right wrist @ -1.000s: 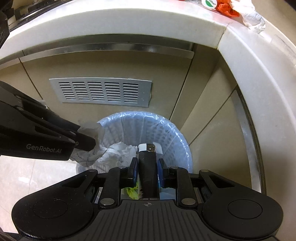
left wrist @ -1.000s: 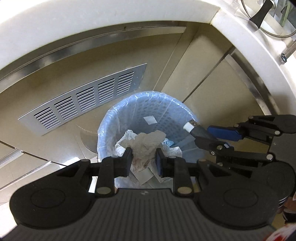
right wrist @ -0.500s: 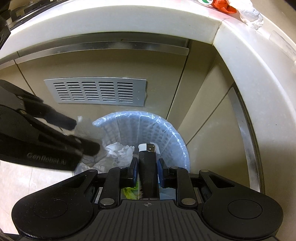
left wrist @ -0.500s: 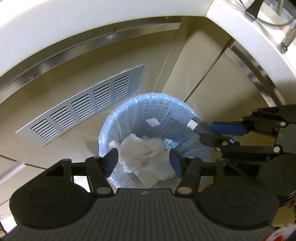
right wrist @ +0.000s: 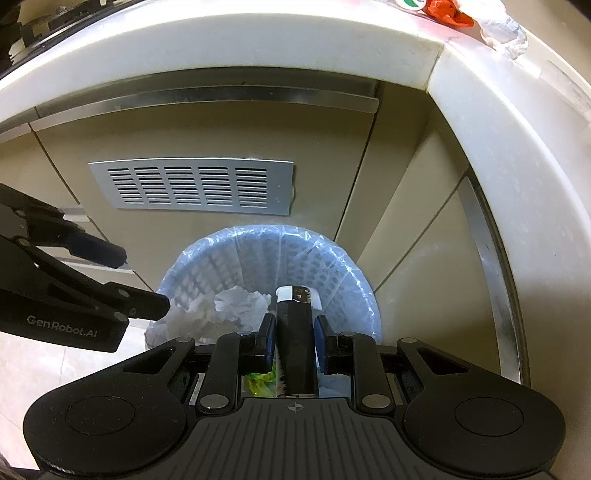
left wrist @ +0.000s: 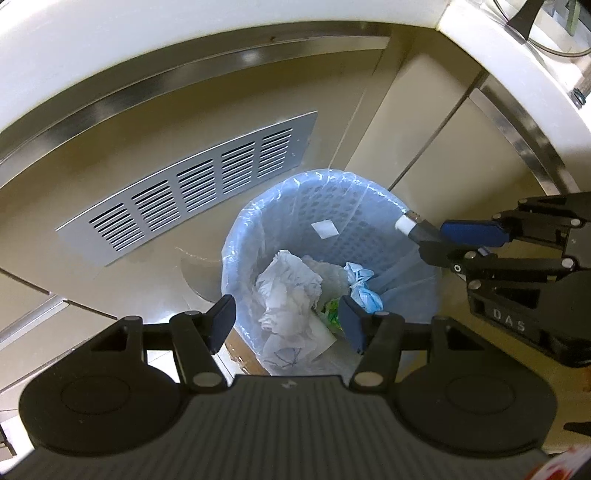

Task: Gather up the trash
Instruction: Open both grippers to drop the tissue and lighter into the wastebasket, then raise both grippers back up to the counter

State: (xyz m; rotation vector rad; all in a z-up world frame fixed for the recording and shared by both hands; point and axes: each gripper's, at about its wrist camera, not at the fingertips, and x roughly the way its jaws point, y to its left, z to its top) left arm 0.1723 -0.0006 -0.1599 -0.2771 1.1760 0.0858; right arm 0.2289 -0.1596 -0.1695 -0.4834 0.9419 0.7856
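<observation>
Step in hand: dropping collected rubbish into the bin; both hands poised above it.
Bin (left wrist: 332, 206): blue perforated basket with a clear liner, on the floor in the corner of the cabinets, below the vent grille (left wrist: 192, 188).
Left gripper (left wrist: 286, 321): my fingers (left wrist: 221, 317) stand apart with nothing between them. They have just been opening, and the crumpled tissue (left wrist: 288, 295) now lies loose in the bin beneath.
Right gripper (right wrist: 291, 341): my fingers closed on a black lighter (right wrist: 295, 332), metal head pointing forward over the bin's mouth.
Other bin contents: a knotted blue scrap (left wrist: 360, 284), something green under the paper; cannot name it.
Still out: orange wrapper (right wrist: 447, 13) and clear plastic (right wrist: 504, 31) on the table edge above.
Next move, my judgement: part the right fingers so the lighter falls inside the rim; it looks well placed already. Then lift both hands clear and go for the table litter.
Risk: lighter glancing off the rim.
</observation>
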